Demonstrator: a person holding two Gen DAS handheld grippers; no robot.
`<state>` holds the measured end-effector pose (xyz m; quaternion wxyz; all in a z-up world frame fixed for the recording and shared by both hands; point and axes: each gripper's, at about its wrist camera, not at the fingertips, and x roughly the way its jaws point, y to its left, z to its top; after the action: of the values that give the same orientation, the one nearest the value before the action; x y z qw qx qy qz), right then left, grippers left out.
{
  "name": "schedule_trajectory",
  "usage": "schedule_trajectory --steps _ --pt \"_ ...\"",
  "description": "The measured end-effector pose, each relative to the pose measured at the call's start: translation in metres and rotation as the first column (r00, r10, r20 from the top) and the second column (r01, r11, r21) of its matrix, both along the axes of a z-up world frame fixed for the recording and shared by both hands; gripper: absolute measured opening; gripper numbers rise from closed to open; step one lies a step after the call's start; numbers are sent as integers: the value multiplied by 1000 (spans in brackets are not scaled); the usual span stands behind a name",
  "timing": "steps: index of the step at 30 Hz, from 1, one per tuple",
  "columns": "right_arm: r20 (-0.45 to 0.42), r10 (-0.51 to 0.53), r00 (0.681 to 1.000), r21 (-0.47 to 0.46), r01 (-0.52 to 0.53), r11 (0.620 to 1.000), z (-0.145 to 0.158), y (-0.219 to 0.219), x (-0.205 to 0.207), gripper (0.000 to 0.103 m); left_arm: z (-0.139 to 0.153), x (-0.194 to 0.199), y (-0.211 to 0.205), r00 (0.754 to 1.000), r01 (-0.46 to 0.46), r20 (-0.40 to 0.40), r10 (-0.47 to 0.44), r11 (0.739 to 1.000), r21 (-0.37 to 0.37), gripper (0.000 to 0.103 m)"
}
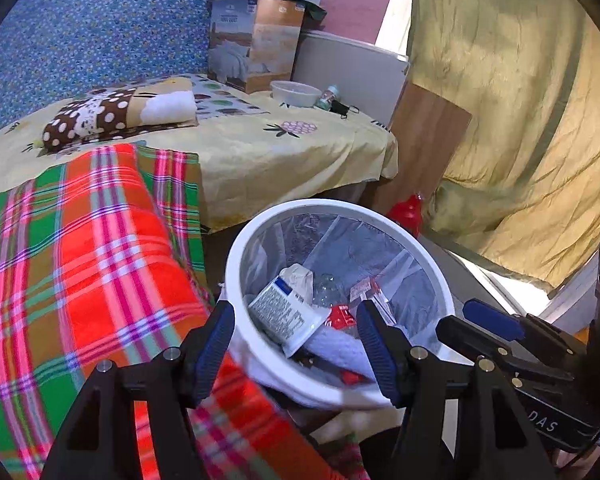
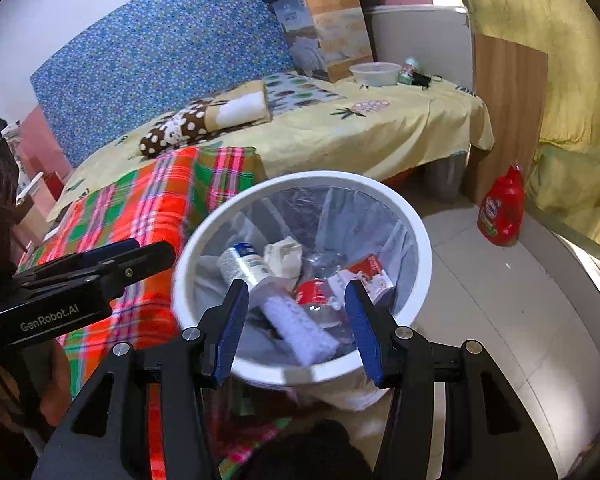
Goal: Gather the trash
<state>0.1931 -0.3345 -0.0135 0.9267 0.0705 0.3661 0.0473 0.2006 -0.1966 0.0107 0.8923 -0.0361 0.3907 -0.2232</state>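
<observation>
The round white plastic waste bin (image 2: 414, 216), lined with a clear bag, stands on the pale tiled floor (image 2: 480, 300) just beside the bed's red, green and orange plaid blanket (image 2: 140, 208); it already holds a good pile: a white cylindrical container with a blue label (image 2: 242, 264), a crumpled cream paper wad (image 2: 284, 254), a small red and white carton (image 2: 364, 276), a red-labelled clear bottle (image 2: 314, 294) and a white textured roll (image 2: 300, 330); so several pieces appear collected

The left gripper (image 1: 296, 344) hangs over the bin's near rim with its blue-padded jaws apart and nothing clamped between them; the right gripper (image 2: 296, 326) likewise stands open and empty above the bin, its pads clear of the rubbish below; my reading is that both have let go and a drop is finished

What may remain, judged from the room: at about 1 o'clock from the bin, on the yellow pineapple-print sheet (image 2: 380, 132), sit a white plastic bowl (image 2: 376, 74), a small green-capped bottle (image 2: 410, 70) and a black tangled item (image 2: 424, 79); whether these count as trash I cannot tell; at 3 o'clock a red detergent bottle (image 2: 502, 210) stands upright on the floor, probably not rubbish
</observation>
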Motion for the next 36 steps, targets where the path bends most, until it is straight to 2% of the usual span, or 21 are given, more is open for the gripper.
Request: schedule_trajectory --steps 16,27,36 --pt "82 47 996 -37 -44 998 18 43 -48 52 31 -88 57 992 -94 86 93 995 11 63" --pt "92 100 991 -54 -95 994 17 68 -77 52 29 -129 86 988 -131 83 129 991 19 63" --pt "101 99 990 -57 -94 994 17 74 -90 52 32 -151 91 985 -142 99 138 989 30 63"
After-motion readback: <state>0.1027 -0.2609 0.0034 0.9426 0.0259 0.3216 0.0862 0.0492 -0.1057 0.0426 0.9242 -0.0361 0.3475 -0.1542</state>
